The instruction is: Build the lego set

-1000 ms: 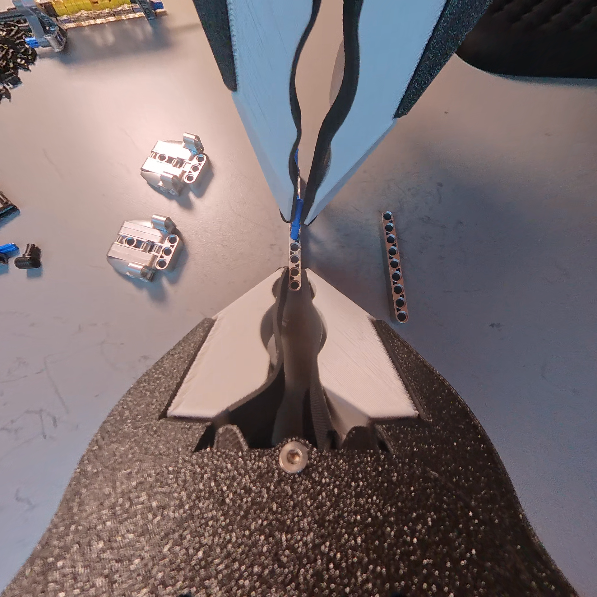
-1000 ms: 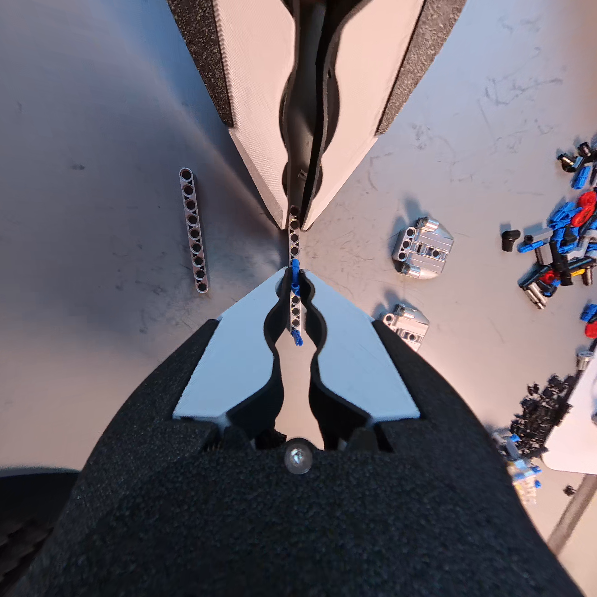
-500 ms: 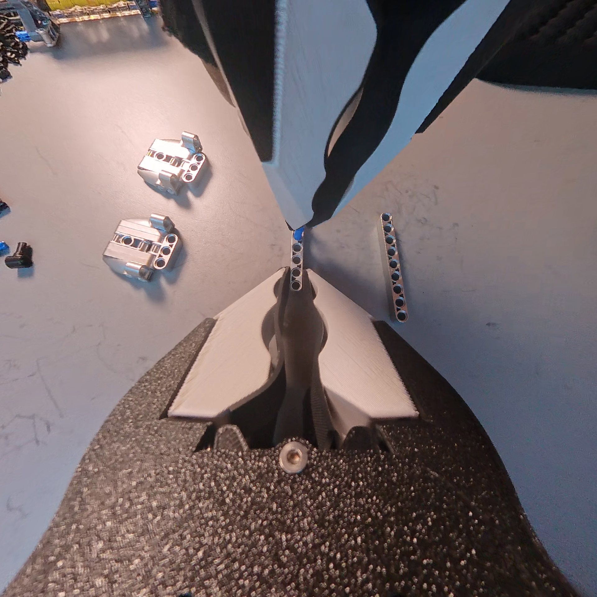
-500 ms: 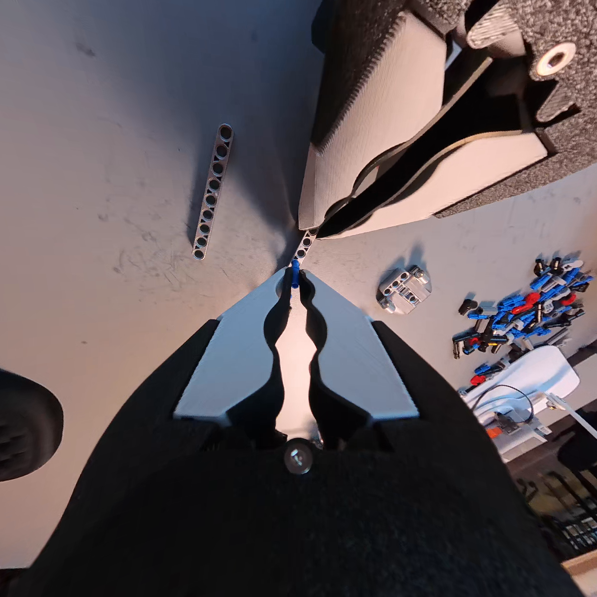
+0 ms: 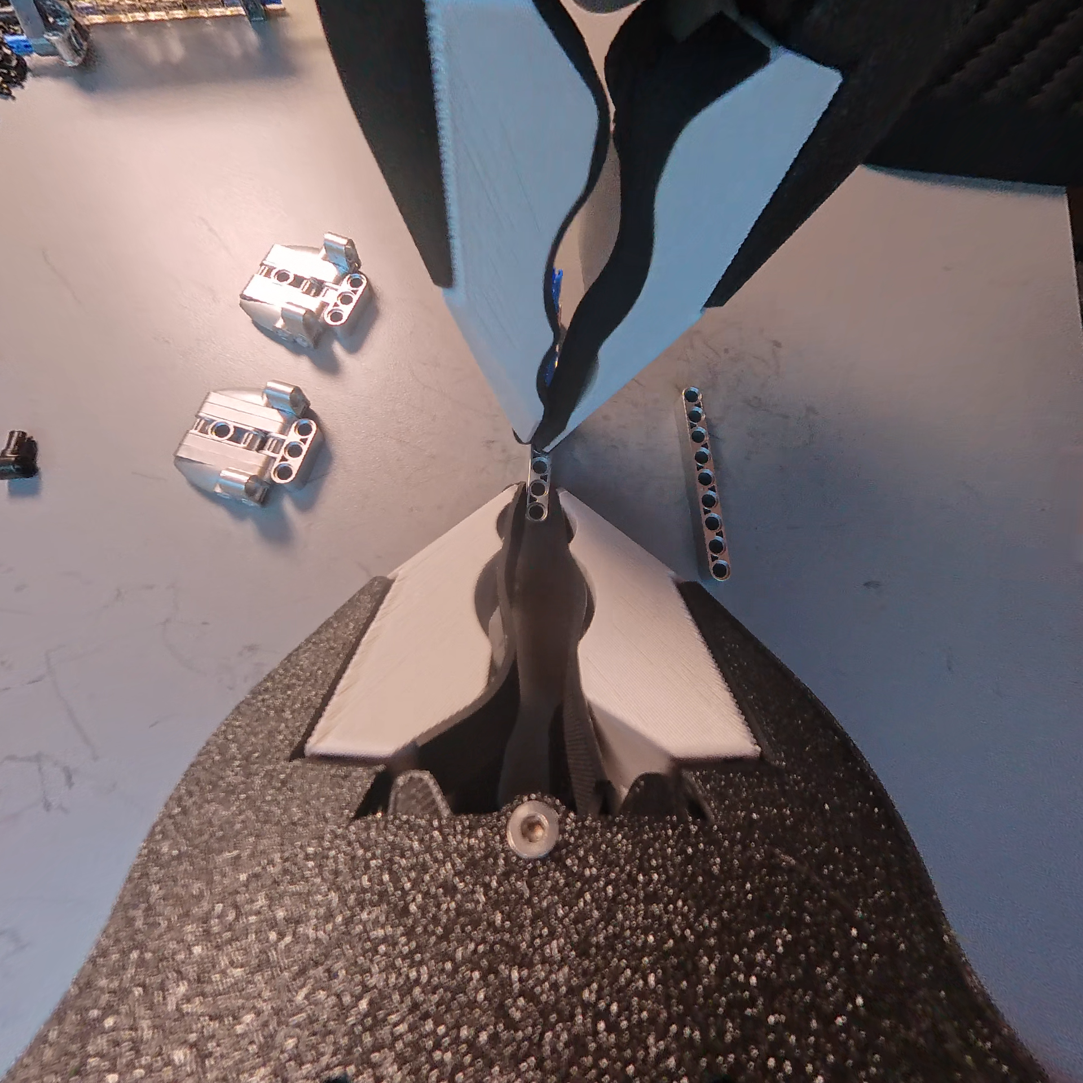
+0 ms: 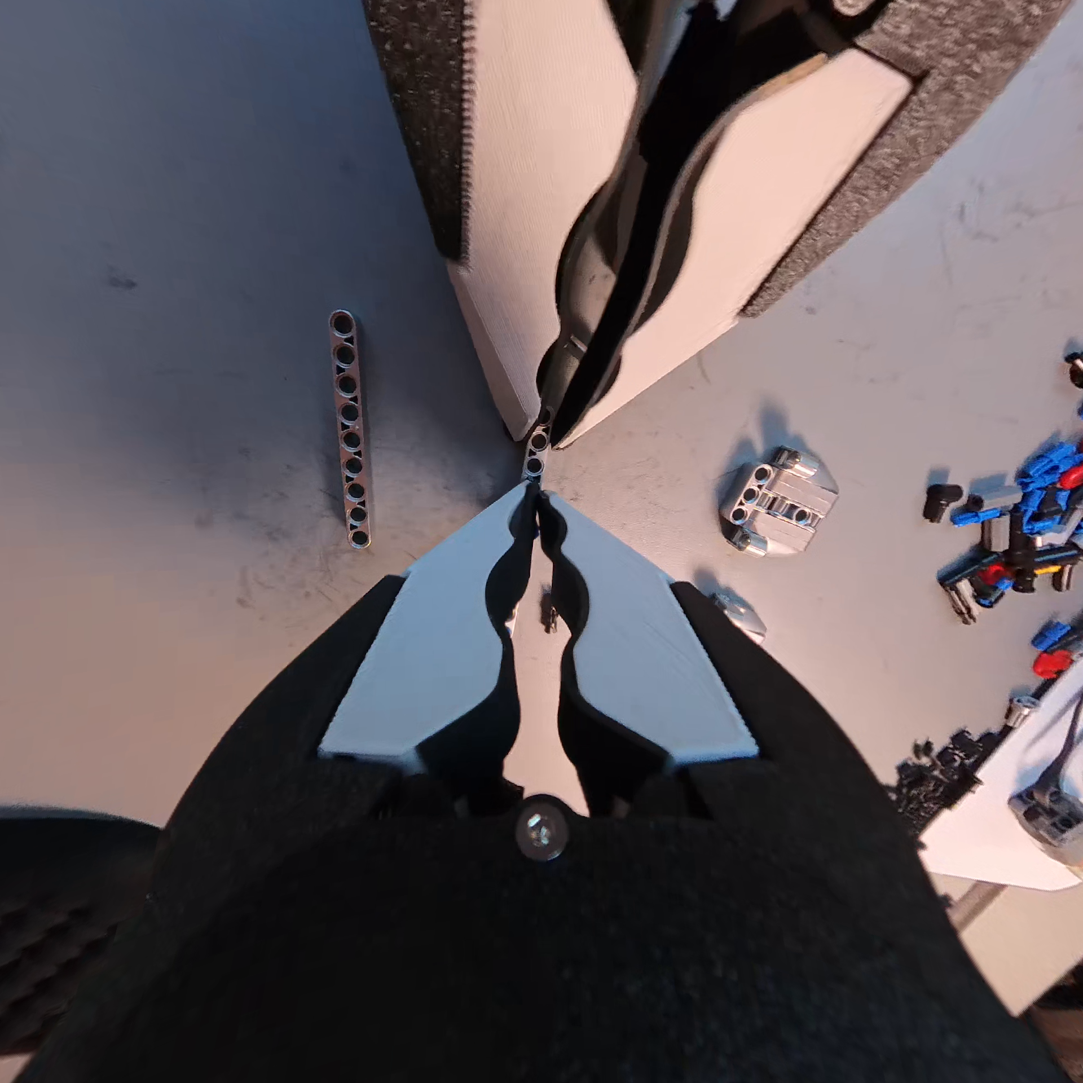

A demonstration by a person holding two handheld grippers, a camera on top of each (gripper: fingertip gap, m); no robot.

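- Left claw (image 5: pixel 538 498), lower centre of the left wrist view, is clenching one end of a thin grey beam (image 5: pixel 539 489) with round holes; the beam is hanging above the desk (image 5: pixel 146 615), at frame centre.
- Right claw (image 6: pixel 536 489), centre of the right wrist view, is closing tip to tip on the beam's other end (image 6: pixel 536 451); a blue pin (image 5: pixel 554 293) is showing between its fingers in the left wrist view.
- Handling, as a judgement: the beam is looking light, stiff and smooth, likely hard plastic; pinching its flat faces near an end is suiting it best.
- A second beam (image 5: pixel 703 480) is lying at right centre of the left wrist view; two silver panels (image 5: pixel 305 293) (image 5: pixel 249 445) are lying at upper left.
- Containers: none is showing; the small parts (image 6: pixel 1020 516) at the right edge of the right wrist view are lying loose on the desk.
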